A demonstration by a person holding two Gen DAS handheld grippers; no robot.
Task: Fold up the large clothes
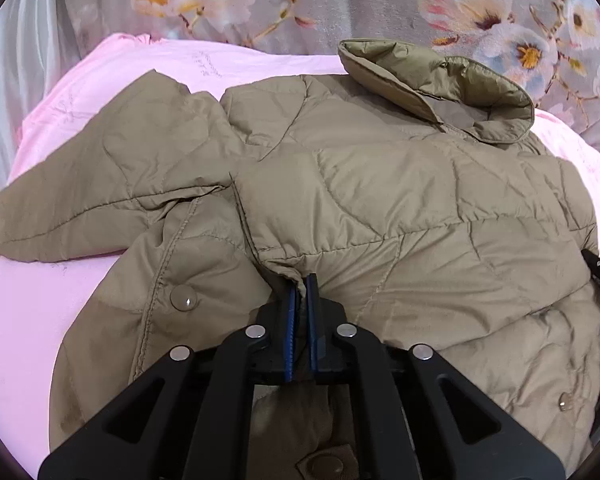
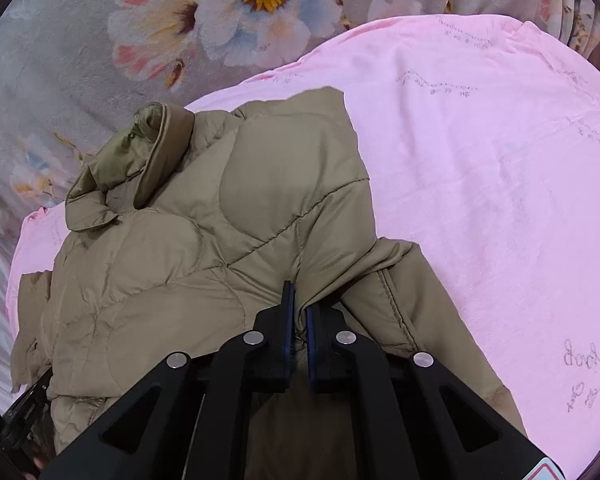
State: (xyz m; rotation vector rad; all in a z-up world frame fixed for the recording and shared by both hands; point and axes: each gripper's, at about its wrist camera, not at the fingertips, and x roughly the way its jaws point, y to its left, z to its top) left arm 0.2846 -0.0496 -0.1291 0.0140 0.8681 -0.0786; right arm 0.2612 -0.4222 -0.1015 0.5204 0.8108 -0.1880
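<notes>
A khaki quilted jacket (image 1: 380, 184) lies spread on a pink sheet (image 1: 28, 320), with a grey floral blanket (image 1: 340, 0) beyond it on the far side. The jacket's stand-up collar (image 1: 440, 80) sits at the far right in the left wrist view and at the far left in the right wrist view (image 2: 132, 168). One sleeve (image 1: 80, 208) stretches away to the left over the sheet, and a round snap button (image 1: 183, 298) shows on the front panel near the left gripper (image 1: 300, 284).

The left gripper is narrowed onto a pinch of the jacket's hem, a fold of khaki fabric caught between its blue pads (image 1: 290, 308). The right gripper (image 2: 298, 300) likewise grips a bunched edge of the jacket (image 2: 220, 220), its jaws nearly together with cloth pressed between them. In the right wrist view the pink sheet (image 2: 500, 180) extends bare to the right, marked with faint grey print. The other gripper's black body peeks in at the lower left edge there, partly hidden under the jacket
</notes>
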